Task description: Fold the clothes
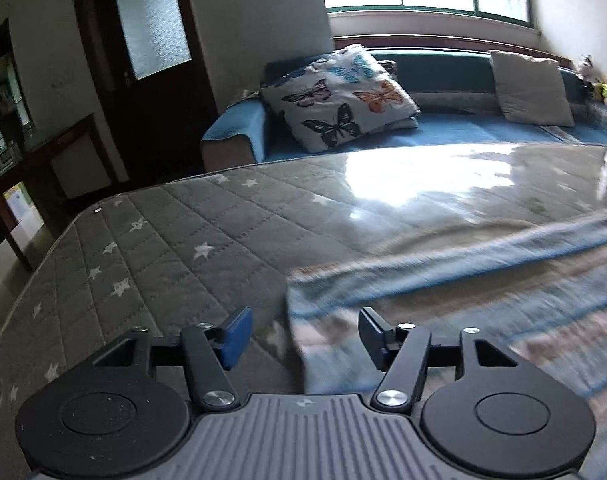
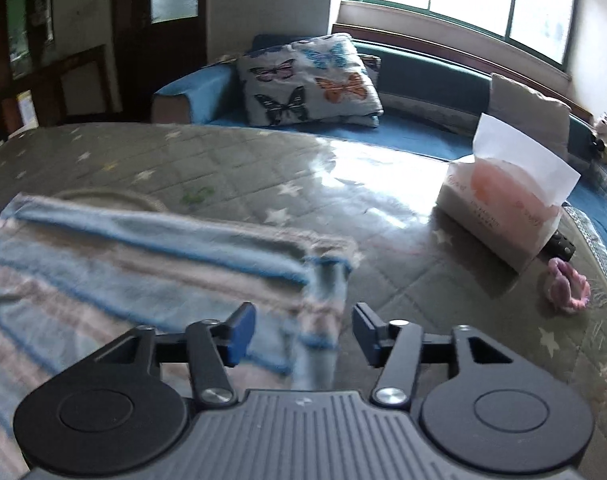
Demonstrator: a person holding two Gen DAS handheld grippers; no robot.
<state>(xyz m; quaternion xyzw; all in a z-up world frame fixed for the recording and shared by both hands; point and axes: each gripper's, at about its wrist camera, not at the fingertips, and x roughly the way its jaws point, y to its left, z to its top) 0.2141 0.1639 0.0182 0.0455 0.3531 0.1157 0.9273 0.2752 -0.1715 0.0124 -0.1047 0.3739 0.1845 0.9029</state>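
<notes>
the striped garment (image 1: 483, 300) lies spread on the desk (image 1: 191, 232), which carries a quilted grey cover with white stars. one band along its far edge is already turned over onto the body of the cloth. in the left wrist view the left tool (image 1: 305, 338) hangs released, jaws wide, straddling the near left corner of the cloth without gripping it. in the right wrist view the right tool (image 2: 303, 334) is likewise released, its jaws set either side of the near right corner (image 2: 323, 312).

handling judgement: the fabric looks soft, fuzzy and light. it should drape and sag rather than hold shape, and it may drag on the quilted cover. take hold at the two near corners, pinching through the hem, where the blue edging gives a firmer bite. lift both corners together to keep the fold line straight.

a tissue box (image 2: 503, 216) and a pink scrunchie (image 2: 567, 288) sit well apart on the right.
</notes>
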